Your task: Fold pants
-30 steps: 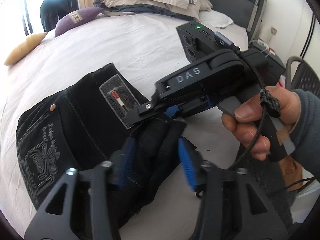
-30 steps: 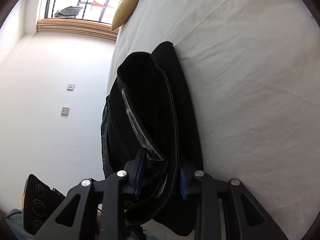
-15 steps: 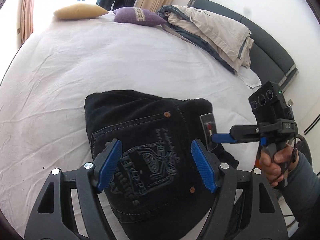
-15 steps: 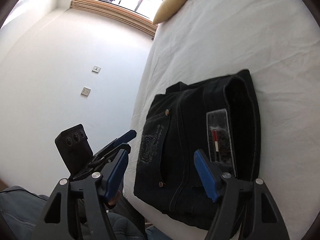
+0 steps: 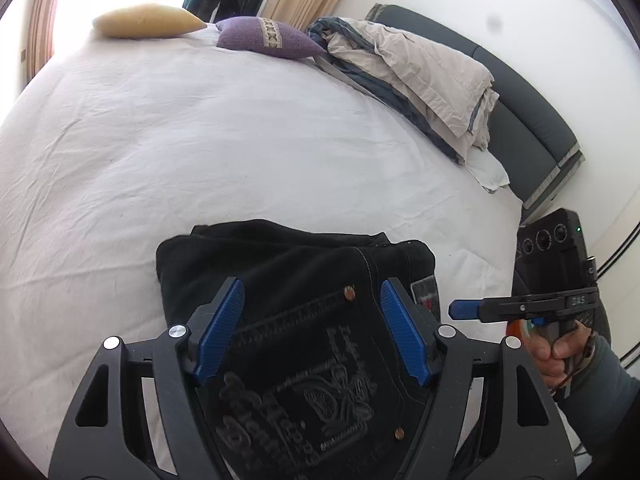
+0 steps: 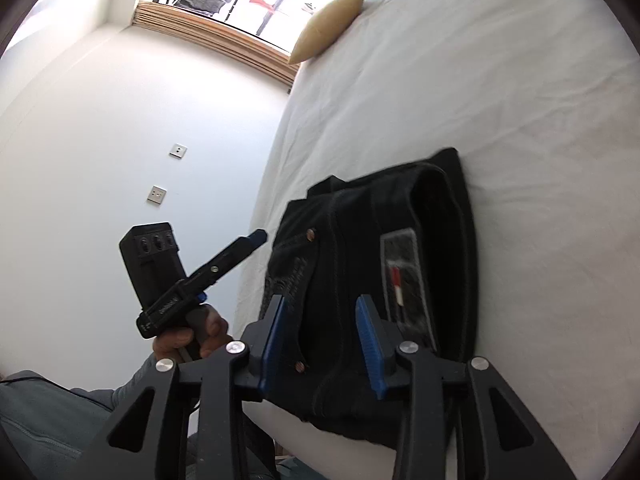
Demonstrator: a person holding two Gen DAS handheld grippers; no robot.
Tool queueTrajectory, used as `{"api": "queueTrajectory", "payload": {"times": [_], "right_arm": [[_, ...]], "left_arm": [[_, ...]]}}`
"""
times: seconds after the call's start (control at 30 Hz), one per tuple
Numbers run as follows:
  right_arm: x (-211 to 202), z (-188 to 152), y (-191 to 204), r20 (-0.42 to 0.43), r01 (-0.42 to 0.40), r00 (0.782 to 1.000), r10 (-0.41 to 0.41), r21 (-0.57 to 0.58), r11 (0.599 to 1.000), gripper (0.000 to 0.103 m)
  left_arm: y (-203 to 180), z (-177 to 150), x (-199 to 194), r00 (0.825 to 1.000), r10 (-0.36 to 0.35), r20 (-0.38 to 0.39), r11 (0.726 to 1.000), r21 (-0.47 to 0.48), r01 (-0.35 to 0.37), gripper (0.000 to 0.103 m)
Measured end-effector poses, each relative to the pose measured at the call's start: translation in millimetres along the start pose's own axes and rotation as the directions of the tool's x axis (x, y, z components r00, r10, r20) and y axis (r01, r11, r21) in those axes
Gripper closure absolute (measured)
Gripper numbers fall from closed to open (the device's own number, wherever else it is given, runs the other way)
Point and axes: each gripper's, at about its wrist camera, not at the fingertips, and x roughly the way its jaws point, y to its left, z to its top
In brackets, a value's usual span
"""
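The black pants (image 5: pixel 304 320) lie folded in a compact stack on the white bed (image 5: pixel 200 140), back pocket with its embroidered emblem facing up. They also show in the right wrist view (image 6: pixel 384 280), near the bed's edge. My left gripper (image 5: pixel 312 328) is open and empty, hovering above the stack. My right gripper (image 6: pixel 322 340) is open and empty, raised over the stack's near end. The right gripper also shows in the left wrist view (image 5: pixel 464 309), off the stack's right side. The left gripper also shows in the right wrist view (image 6: pixel 256 236).
A yellow pillow (image 5: pixel 148 20) and a purple pillow (image 5: pixel 268 36) lie at the far end of the bed. A folded beige and grey duvet (image 5: pixel 416 76) lies by the dark headboard (image 5: pixel 532 120). A white wall (image 6: pixel 120 140) runs beside the bed.
Both grippers let go of the pants and opened. They pulled back and up from the stack, which now lies flat with the pocket up.
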Motion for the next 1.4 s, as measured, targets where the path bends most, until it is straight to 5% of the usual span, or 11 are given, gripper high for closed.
{"api": "queueTrajectory", "payload": {"times": [0.1, 0.2, 0.37, 0.47, 0.6, 0.83, 0.97, 1.1, 1.23, 1.33, 1.4], "right_arm": [[33.7, 17.8, -23.4, -0.031, 0.06, 0.998, -0.059, 0.053, 0.997, 0.038], [45.4, 19.6, -49.5, -0.027, 0.085, 0.996, -0.082, 0.139, 0.987, 0.064], [12.3, -6.7, -11.9, 0.007, -0.01, 1.0, 0.009, 0.067, 0.998, 0.035], [10.6, -40.0, -3.1, -0.047, -0.059, 0.997, 0.063, 0.068, 0.996, 0.031], [11.9, -74.7, -23.2, -0.066, -0.031, 0.997, 0.037, 0.08, 0.996, 0.038], [-35.1, -36.4, -10.7, 0.078, 0.031, 0.996, -0.034, 0.047, 0.998, 0.019], [-36.3, -1.8, -44.1, 0.106, 0.114, 0.986, -0.128, 0.123, 0.986, 0.018], [1.0, 9.5, -71.4, -0.037, 0.168, 0.986, -0.164, 0.166, 0.972, 0.018], [11.9, 11.8, -60.8, -0.057, 0.181, 0.983, -0.175, 0.13, 0.975, 0.011], [29.8, 7.3, -51.7, -0.126, 0.175, 0.979, -0.159, 0.124, 0.977, 0.027], [40.6, 2.1, -39.0, -0.146, 0.232, 0.964, -0.222, 0.061, 0.971, 0.028]], "left_arm": [[17.3, 4.2, 39.9, 0.995, 0.016, -0.098, 0.999, -0.032, -0.019, 0.034], [24.1, -7.4, 59.1, 0.993, 0.045, -0.113, 0.999, -0.003, -0.045, 0.035], [4.1, -17.1, 5.3, 1.0, 0.001, -0.015, 1.0, -0.011, -0.001, 0.034], [-12.3, -45.9, -22.0, 0.996, -0.083, -0.013, 0.996, 0.012, 0.083, 0.034], [-21.1, -101.3, -8.8, 0.993, -0.024, -0.112, 0.998, 0.056, 0.03, 0.035], [-19.9, -95.0, -56.1, 0.999, 0.007, 0.04, 1.0, 0.02, -0.007, 0.033], [21.3, -81.2, -66.4, 0.994, 0.092, 0.056, 0.989, -0.125, -0.084, 0.033], [54.7, -79.5, -38.3, 0.996, 0.027, -0.086, 0.961, -0.273, -0.05, 0.031], [54.5, -81.2, -5.9, 0.981, -0.079, -0.175, 0.953, -0.302, 0.023, 0.031], [47.0, -74.6, 8.2, 0.977, -0.089, -0.195, 0.958, -0.286, 0.03, 0.032], [45.1, -68.5, 16.6, 0.972, -0.084, -0.218, 0.96, -0.281, 0.02, 0.046]]}}
